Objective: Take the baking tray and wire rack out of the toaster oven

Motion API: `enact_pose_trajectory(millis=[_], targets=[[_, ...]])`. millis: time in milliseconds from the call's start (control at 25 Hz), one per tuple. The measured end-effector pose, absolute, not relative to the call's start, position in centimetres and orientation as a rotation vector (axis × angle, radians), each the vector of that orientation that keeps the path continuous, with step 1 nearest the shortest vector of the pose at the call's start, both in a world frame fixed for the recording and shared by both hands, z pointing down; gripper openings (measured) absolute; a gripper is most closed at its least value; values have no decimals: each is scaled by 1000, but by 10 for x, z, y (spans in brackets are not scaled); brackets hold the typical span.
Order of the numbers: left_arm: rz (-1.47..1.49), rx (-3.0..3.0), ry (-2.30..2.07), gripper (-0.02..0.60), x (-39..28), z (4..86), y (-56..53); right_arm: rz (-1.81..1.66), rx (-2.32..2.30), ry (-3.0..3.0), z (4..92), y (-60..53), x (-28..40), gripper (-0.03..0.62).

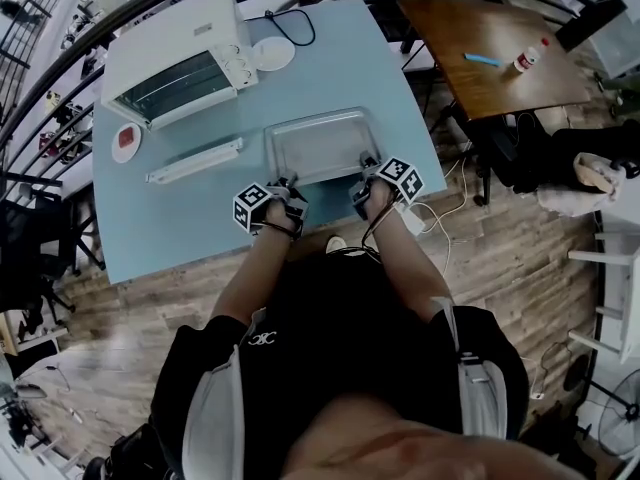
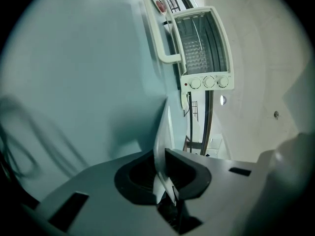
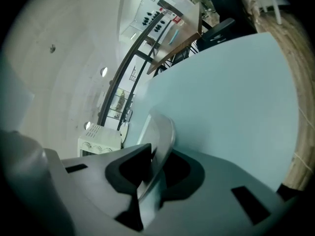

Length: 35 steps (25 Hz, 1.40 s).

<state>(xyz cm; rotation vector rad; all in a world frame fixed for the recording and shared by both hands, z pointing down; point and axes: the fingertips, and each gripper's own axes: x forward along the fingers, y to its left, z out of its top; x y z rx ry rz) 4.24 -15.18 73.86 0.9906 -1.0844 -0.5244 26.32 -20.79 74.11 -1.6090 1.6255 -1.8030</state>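
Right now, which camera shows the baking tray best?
The head view: the whole baking tray lies flat on the blue table. The left and right gripper views catch only its rim, edge-on.

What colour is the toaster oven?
The toaster oven is white; the head view shows it best.

A black short-sleeved top is worn, marked at the chest with a small white logo, and pale grey panels are seen at both shoulders. The left gripper and right gripper are shelled in grey with black pads — each topped by a cube of black-and-white square markers.
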Motion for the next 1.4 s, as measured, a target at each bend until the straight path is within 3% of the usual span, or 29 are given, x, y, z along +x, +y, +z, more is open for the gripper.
enact_pose_trajectory(millis=[280,720,880,1400], targets=[[-338,1071,-1142,63,43,749,-150,-1714,-1835,1837,747,-208,267,129],[53,1319,-1273,173,38,758,-151,-1561,-2163,2012,753,-208,279,253],[107,1375,-1301,184,39,759,-153,-1474,-2289,2089,756,-209,284,299],[400,1501,-1422,252,39,759,-153,-1342,-2429,2223,760,-211,291,330]])
